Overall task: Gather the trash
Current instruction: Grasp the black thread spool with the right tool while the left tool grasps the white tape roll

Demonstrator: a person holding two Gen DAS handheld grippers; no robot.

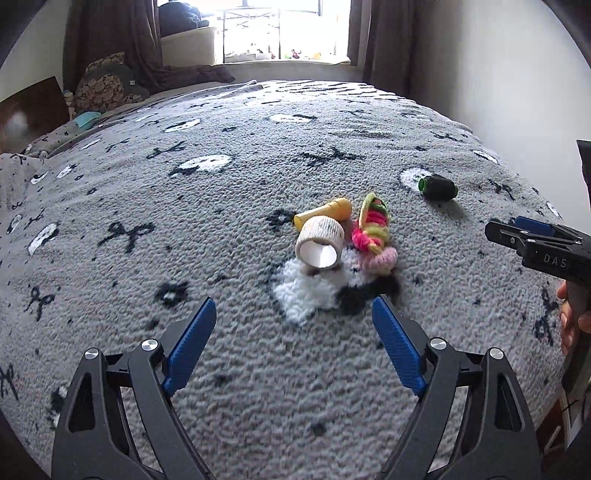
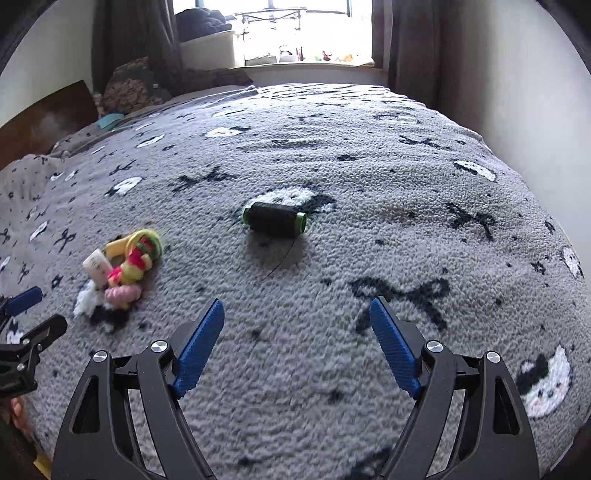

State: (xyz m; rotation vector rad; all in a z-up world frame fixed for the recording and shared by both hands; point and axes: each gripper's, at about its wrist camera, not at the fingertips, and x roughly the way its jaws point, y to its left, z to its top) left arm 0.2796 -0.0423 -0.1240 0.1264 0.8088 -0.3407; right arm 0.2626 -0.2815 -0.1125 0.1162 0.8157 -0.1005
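A small pile lies on the grey patterned blanket (image 1: 221, 369): a cardboard tape roll (image 1: 320, 242), a yellow cone-shaped piece (image 1: 325, 213), and colourful pink, yellow and green hair ties (image 1: 373, 230). A black thread spool with green ends (image 1: 437, 187) lies apart to the right. My left gripper (image 1: 293, 314) is open and empty, just short of the pile. My right gripper (image 2: 297, 314) is open and empty, with the spool (image 2: 275, 218) ahead of it and the pile (image 2: 125, 264) to its left. The right gripper also shows at the left wrist view's right edge (image 1: 517, 232).
The blanket (image 2: 369, 387) covers a bed. Pillows and cushions (image 1: 103, 86) lie at the far left by a wooden headboard (image 1: 29, 110). A window with dark curtains (image 1: 280, 33) is at the far end. A white wall (image 1: 498, 74) runs along the right.
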